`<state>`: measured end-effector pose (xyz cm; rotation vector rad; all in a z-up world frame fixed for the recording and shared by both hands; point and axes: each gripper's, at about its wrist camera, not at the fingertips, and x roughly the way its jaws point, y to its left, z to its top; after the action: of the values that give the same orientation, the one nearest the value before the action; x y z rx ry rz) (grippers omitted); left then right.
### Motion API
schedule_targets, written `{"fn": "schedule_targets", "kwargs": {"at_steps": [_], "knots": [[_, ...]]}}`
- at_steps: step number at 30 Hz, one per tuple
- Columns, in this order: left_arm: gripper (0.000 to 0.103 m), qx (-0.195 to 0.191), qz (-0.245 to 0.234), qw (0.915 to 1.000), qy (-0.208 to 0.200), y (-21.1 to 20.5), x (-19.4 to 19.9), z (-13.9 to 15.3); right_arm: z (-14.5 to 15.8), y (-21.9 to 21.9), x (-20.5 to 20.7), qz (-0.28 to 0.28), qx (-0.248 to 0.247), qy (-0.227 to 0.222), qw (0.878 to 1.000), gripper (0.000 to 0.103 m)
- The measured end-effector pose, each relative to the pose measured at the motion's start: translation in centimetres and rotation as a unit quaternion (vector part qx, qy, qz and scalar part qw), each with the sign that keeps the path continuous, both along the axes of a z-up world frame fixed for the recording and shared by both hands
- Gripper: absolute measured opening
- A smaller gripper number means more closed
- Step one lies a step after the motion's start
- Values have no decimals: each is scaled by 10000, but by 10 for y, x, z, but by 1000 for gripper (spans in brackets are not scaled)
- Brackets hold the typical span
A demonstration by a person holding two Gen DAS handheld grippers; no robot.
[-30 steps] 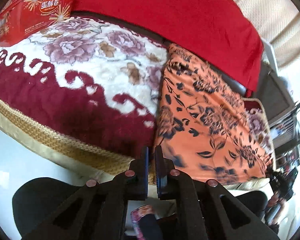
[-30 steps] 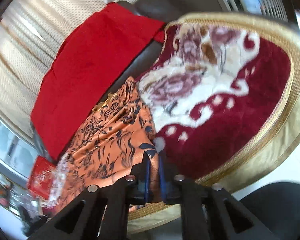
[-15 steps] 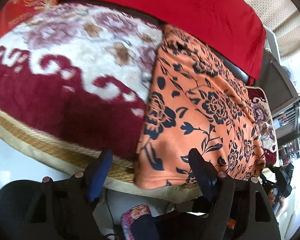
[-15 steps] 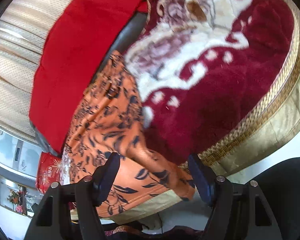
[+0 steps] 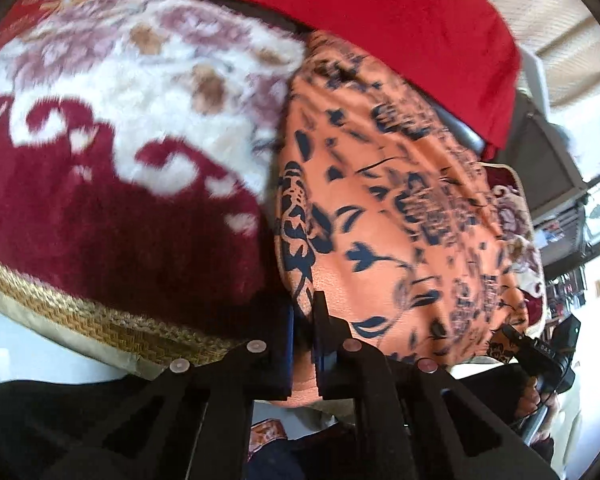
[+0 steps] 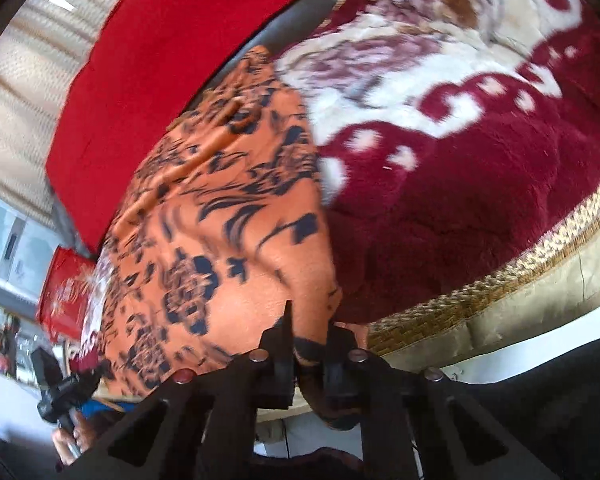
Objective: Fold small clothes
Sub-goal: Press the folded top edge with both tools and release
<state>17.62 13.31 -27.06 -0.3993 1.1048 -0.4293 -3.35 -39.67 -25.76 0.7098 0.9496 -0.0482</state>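
An orange garment (image 5: 384, 220) with dark blue flowers lies on the plush blanket of a sofa seat. It also shows in the right wrist view (image 6: 228, 216). My left gripper (image 5: 303, 320) is shut on the garment's near left corner at the seat's front edge. My right gripper (image 6: 310, 330) is shut on the garment's near right corner. The cloth bunches between both pairs of fingers.
A maroon and cream flowered blanket (image 5: 112, 152) with a gold woven border (image 5: 100, 320) covers the seat. A red cloth (image 5: 340, 12) drapes the backrest. A red snack bag (image 6: 66, 292) lies at the far end. The other gripper (image 5: 548, 352) shows at the right edge.
Both grippers were shut, opened half a second ago over the garment's near corners, and have now shut on those corners. Both views are blurred by motion.
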Motion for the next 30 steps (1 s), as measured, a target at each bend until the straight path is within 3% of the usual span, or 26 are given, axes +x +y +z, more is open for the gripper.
{"fn": "schedule_targets", "kwargs": {"at_steps": [6, 11, 15, 18, 20, 21, 22, 23, 27, 28, 29, 30], "knots": [[5, -465, -7, 9978, -480, 23, -9, 44, 50, -6, -12, 275, 509, -887, 9944, 8], [2, -335, 335, 9959, -773, 50, -18, 68, 81, -2, -20, 426, 837, -1324, 9867, 8], [0, -286, 554, 9947, -820, 71, -16, 69, 88, 5, -26, 632, 980, -1283, 9849, 8], [2, -199, 605, 9963, -578, 75, -11, 59, 72, 12, -17, 592, 549, -692, 9943, 8], [12, -184, 523, 9979, -337, 73, -7, 48, 54, 8, -13, 505, 584, -239, 9967, 12], [38, -195, 477, 9985, -176, 70, -6, 41, 45, 7, -11, 457, 573, -29, 9973, 12], [71, -168, 498, 9986, 35, 66, -4, 33, 37, 7, -8, 420, 491, 134, 9978, 12], [80, -163, 539, 9983, 166, 62, -3, 26, 31, 7, -6, 378, 381, 228, 9983, 12], [82, -181, 474, 9977, 442, 45, -1, 3, 12, 8, 4, 290, 179, 400, 9986, 31], [82, -151, 456, 9975, 528, 38, 1, -4, 10, 7, 4, 237, 231, 381, 9987, 45], [82, -131, 420, 9974, 570, 34, 2, -10, 7, 5, 3, 179, 317, 329, 9988, 71], [82, -103, 374, 9974, 600, 27, 4, -15, 6, 1, 0, 90, 431, 217, 9988, 80]]}}
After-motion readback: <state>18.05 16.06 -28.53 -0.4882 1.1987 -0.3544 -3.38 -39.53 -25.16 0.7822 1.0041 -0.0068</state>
